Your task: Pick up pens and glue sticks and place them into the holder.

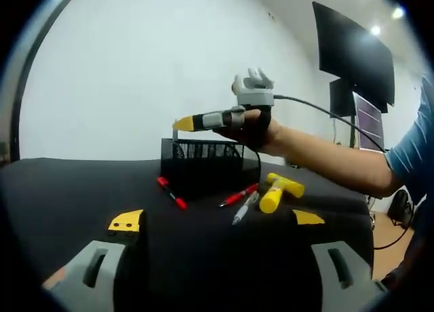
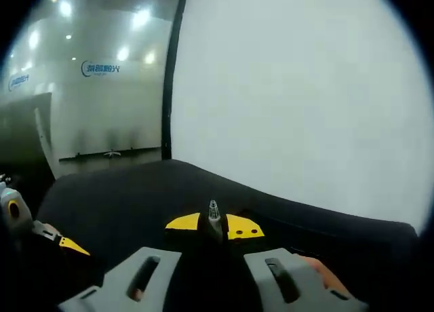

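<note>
Right tongs were clamped on a thin grey-tipped pen, hovering over the black mesh holder. Left tongs sat open above the desk. Two yellow glue sticks lay at 3 o'clock of the holder. Imo go tip-down, release w/ pen inside the rim.

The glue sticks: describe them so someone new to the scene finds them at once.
Start at the black mesh holder on the dark table in the left gripper view. Just to its right, in front of the person's forearm, two yellow glue sticks lie touching. They are thick, stubby and yellow, unlike the thin red pens and grey pen beside them.
</note>
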Action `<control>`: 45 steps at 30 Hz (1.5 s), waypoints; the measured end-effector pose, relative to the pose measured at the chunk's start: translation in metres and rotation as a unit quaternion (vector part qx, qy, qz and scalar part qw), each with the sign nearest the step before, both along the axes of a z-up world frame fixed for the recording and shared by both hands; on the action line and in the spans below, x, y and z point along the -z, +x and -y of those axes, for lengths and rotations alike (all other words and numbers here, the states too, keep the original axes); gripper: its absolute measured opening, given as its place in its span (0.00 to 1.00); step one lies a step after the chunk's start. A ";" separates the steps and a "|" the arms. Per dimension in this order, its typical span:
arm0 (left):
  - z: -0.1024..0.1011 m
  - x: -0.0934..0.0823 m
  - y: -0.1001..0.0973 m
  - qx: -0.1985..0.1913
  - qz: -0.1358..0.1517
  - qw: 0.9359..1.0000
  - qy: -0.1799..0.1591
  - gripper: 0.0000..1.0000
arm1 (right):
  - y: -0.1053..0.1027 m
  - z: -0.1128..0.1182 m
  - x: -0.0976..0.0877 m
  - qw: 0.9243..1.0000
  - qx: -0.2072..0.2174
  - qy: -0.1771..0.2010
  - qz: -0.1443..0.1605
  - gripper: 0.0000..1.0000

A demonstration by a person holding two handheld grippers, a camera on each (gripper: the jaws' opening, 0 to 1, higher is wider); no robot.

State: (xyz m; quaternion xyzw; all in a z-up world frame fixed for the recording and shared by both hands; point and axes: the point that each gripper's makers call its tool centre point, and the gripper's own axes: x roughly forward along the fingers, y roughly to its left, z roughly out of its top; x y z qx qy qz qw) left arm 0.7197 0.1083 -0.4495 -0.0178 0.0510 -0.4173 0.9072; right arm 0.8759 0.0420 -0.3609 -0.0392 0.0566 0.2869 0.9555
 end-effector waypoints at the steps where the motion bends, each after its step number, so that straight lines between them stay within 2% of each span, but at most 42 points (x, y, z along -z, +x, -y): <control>1: 0.000 0.000 0.000 0.000 0.000 1.000 0.000 0.86 | -0.001 0.001 -0.003 1.000 0.000 0.001 0.003 0.10; 6: 0.000 0.000 0.000 -0.001 -0.001 1.000 0.001 0.86 | -0.012 0.007 -0.020 1.000 -0.002 0.000 0.022 0.16; 12: -0.001 0.000 0.000 -0.003 -0.003 1.000 -0.002 0.85 | -0.034 0.018 -0.038 0.999 -0.005 -0.002 0.041 0.19; 14: -0.001 0.001 0.001 -0.004 -0.004 1.000 -0.001 0.85 | -0.025 0.030 -0.046 0.999 -0.007 -0.006 0.047 0.20; 22: -0.002 0.003 0.002 -0.005 -0.009 1.000 0.001 0.81 | -0.069 0.049 -0.050 0.998 -0.013 -0.012 0.063 0.28; 26: -0.002 0.004 0.002 -0.006 -0.011 1.000 0.003 0.79 | -0.084 0.060 -0.047 0.998 -0.008 -0.011 0.064 0.31; 27: -0.002 0.004 0.002 -0.005 -0.012 1.000 0.004 0.79 | -0.080 0.067 -0.047 0.998 -0.006 -0.008 0.063 0.32; 36: -0.002 0.005 0.001 -0.006 -0.016 1.000 0.003 0.70 | -0.116 0.098 -0.016 0.998 0.019 0.009 0.056 0.32; 45: -0.002 0.009 -0.001 -0.008 -0.023 1.000 0.013 0.61 | -0.151 0.108 0.022 0.999 0.010 0.020 0.041 0.33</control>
